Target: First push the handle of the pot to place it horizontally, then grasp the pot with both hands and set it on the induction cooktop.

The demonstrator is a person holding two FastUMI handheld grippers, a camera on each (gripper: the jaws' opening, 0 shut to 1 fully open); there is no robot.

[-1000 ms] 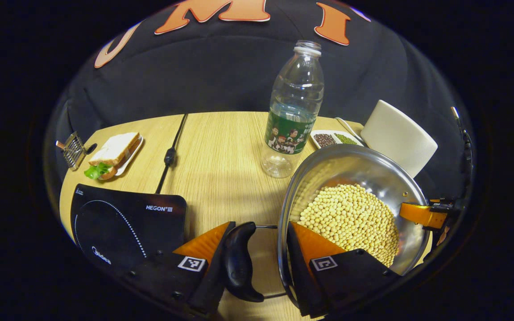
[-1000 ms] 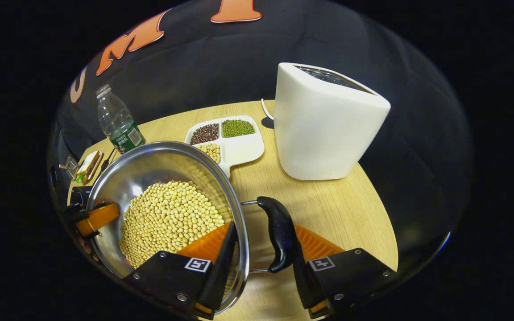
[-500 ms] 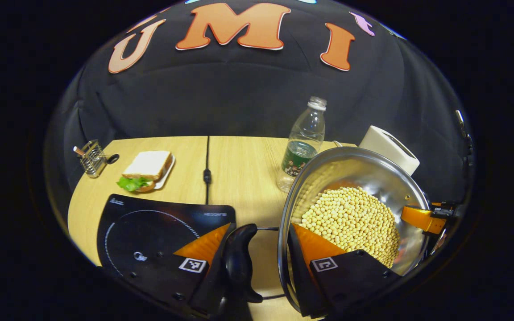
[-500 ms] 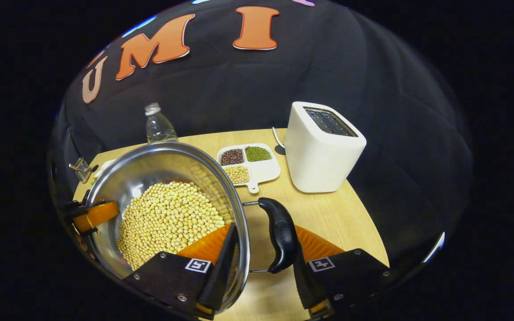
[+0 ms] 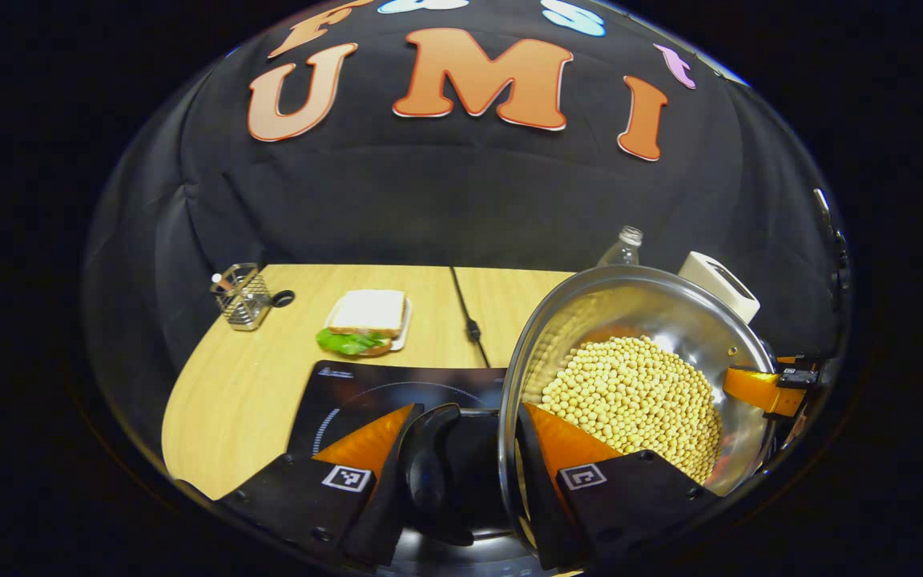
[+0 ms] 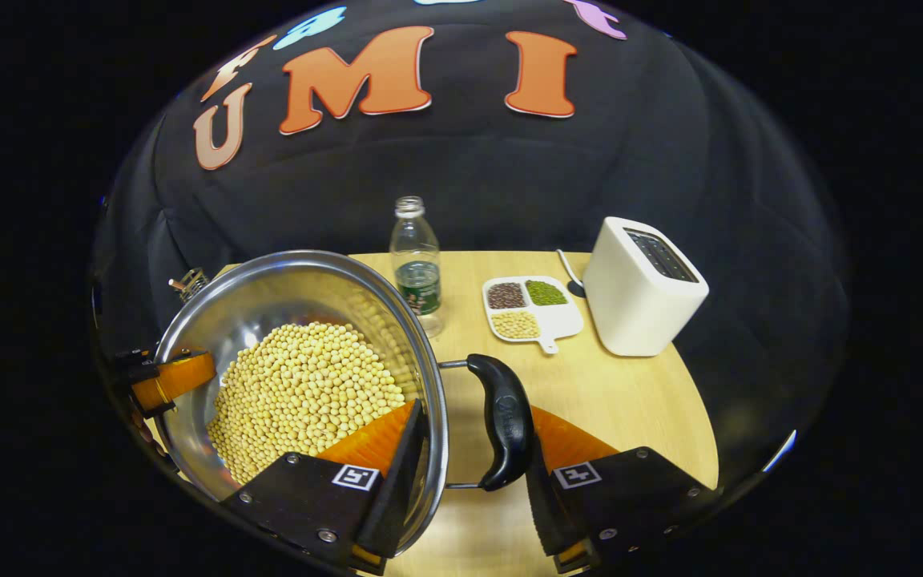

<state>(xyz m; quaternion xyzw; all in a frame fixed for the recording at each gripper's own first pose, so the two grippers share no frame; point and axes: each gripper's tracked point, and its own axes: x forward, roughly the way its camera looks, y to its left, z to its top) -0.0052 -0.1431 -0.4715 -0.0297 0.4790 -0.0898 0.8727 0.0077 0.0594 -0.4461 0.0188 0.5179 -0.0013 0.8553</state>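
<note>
The pot (image 5: 638,377) hides most of the bottle (image 5: 626,244) and toaster (image 5: 719,284) at right of the left gripper view. The cooktop (image 5: 365,393) is partly covered by the fingers (image 5: 369,441) at bottom.

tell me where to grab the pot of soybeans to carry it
By its two black side handles, one hand-held gripper from each side. The left hand-held gripper spans handle and rim; the right hand-held gripper does the same at the opposite handle. The pot is wide, round and heavy with soybeans, so opposed grips keep it level.

I see bright overhead light w/ glare on the shiny steel pot (image 6: 269,296); sharp centre, fisheye bending at edges.
</note>
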